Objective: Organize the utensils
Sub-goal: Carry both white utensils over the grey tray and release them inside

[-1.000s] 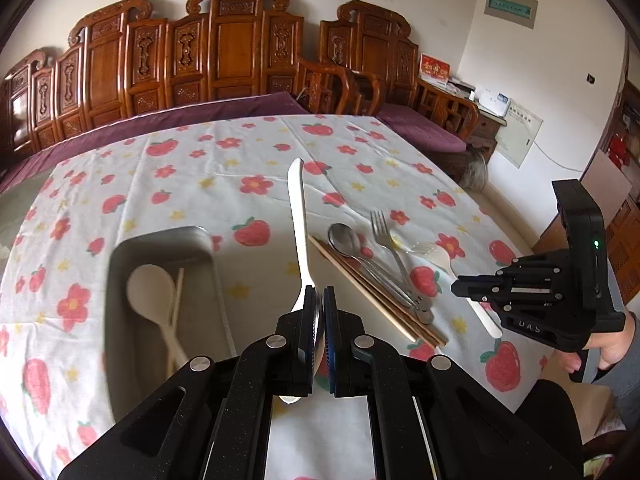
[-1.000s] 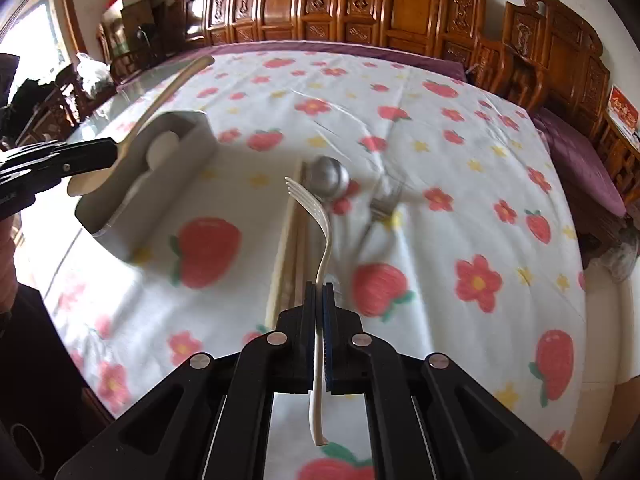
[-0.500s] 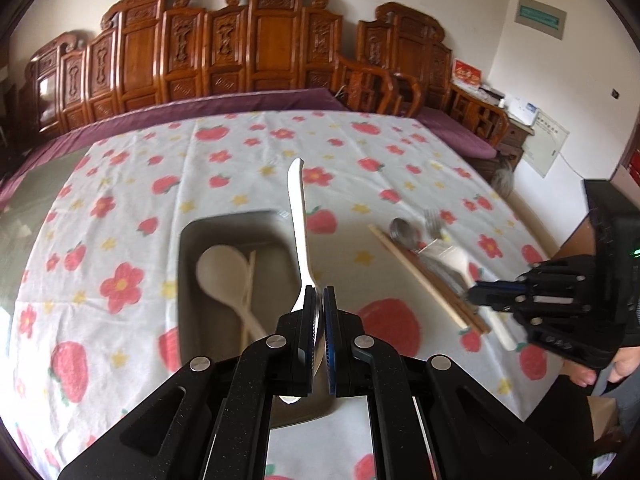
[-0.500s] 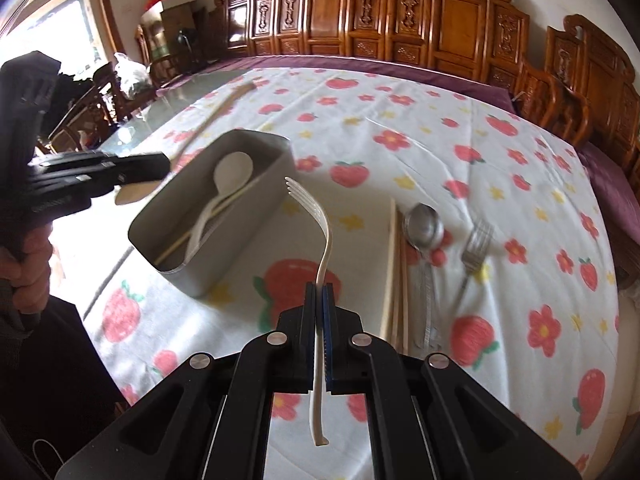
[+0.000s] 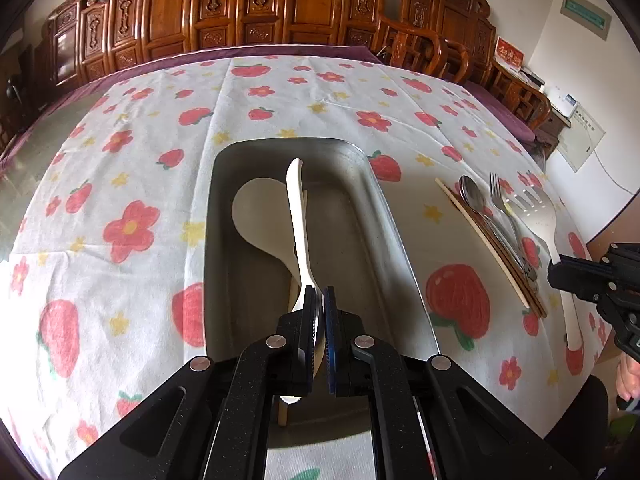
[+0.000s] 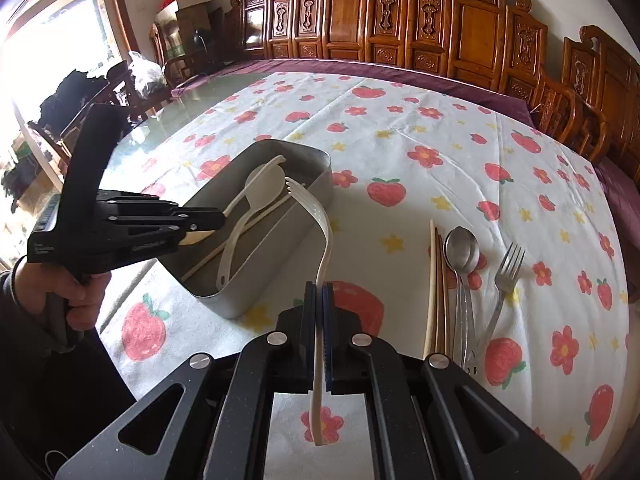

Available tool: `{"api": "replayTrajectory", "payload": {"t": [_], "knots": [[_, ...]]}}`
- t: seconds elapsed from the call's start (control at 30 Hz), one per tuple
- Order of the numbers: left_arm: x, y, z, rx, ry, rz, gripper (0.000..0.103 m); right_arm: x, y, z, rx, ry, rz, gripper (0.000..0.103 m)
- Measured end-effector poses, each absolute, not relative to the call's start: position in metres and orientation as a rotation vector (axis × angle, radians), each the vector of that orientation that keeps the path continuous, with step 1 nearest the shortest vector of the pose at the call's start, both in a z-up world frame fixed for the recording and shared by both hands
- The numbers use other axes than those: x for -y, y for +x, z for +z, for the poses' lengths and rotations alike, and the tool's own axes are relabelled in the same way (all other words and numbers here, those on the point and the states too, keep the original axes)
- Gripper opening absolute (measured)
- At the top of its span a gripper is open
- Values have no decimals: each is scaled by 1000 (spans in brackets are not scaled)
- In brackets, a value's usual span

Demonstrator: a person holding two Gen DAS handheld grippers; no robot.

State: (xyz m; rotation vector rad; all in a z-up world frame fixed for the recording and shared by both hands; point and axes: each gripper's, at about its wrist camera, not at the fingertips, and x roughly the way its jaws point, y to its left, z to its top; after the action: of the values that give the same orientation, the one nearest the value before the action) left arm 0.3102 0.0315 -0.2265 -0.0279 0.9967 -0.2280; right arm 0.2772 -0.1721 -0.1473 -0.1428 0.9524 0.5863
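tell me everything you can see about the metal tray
The metal tray is a dull grey, deep rectangular tin with rounded corners and upright walls, open-topped, resting on the strawberry tablecloth. Inside lie a cream spoon and pale chopsticks. The left gripper holds another cream utensil over it.

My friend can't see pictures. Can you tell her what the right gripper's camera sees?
The right gripper is shut on a cream plastic fork, tines up. To its left, the left gripper holds a cream spoon over a metal box. Chopsticks, a metal spoon and a metal fork lie on the strawberry tablecloth.
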Motion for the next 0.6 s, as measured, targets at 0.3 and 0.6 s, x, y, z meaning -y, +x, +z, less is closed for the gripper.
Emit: {"api": "replayTrajectory", "payload": {"t": [0.3,0.6], "knots": [[-38,309,-215,-969,-11,-177,4,160,282,-143,-954,-131,577,4],[-57,292,-170,-840,12,-167,19,129,292,-142,-955,-113,570,4]]}}
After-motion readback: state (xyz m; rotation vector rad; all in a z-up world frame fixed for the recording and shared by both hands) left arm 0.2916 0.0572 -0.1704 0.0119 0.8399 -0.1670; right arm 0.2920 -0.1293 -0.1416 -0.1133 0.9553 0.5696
